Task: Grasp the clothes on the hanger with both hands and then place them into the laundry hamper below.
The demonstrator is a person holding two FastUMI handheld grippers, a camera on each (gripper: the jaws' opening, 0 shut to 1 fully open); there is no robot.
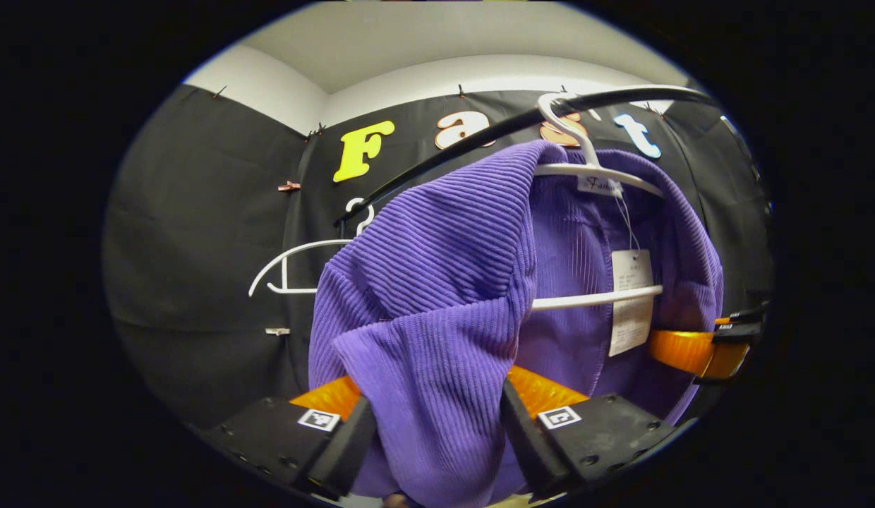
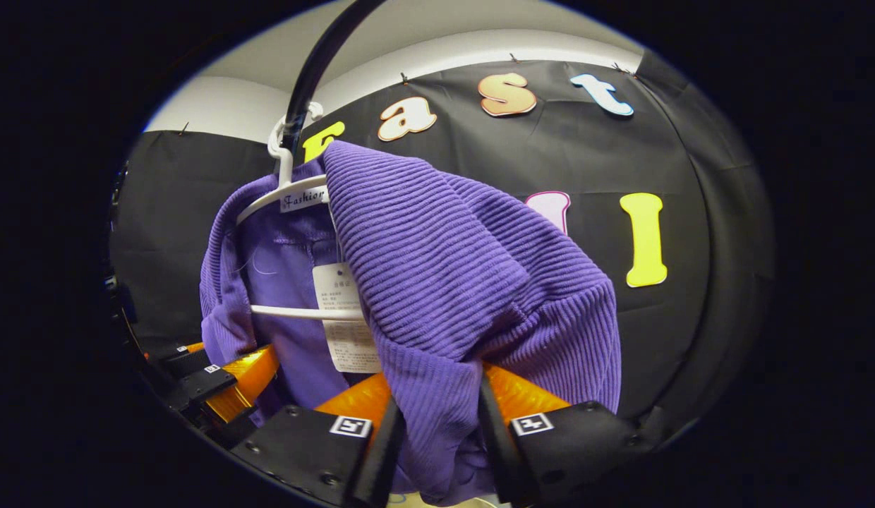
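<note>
The purple ribbed garment [image 1: 437, 282] hung on a white hanger [image 1: 596, 169] whose hook sat over a black rail [image 1: 480, 137]. A paper tag [image 1: 629, 300] dangled inside the garment, in front of the hanger's lower bar.

Left gripper view: the left gripper [image 1: 437, 430] had both fingers pressed against a bunched fold of the garment's shoulder and sleeve, fabric filling the gap between them. A second, bare white hanger [image 1: 296, 264] hung farther along the same rail, against the black cloth wall [image 1: 197, 233]. The other gripper showed at the far right edge, touching the garment's opposite side.

Right gripper view: the right gripper [image 2: 437, 430] likewise pinched a gathered fold of the garment [image 2: 466, 282], cloth wedged between both fingers. The hanger [image 2: 286, 190] was still inside the garment, hook on the rail [image 2: 314, 63]. The tag [image 2: 342, 317] hung just beside the pinched fold. The left gripper appeared at lower left, against the garment's far edge.
</note>
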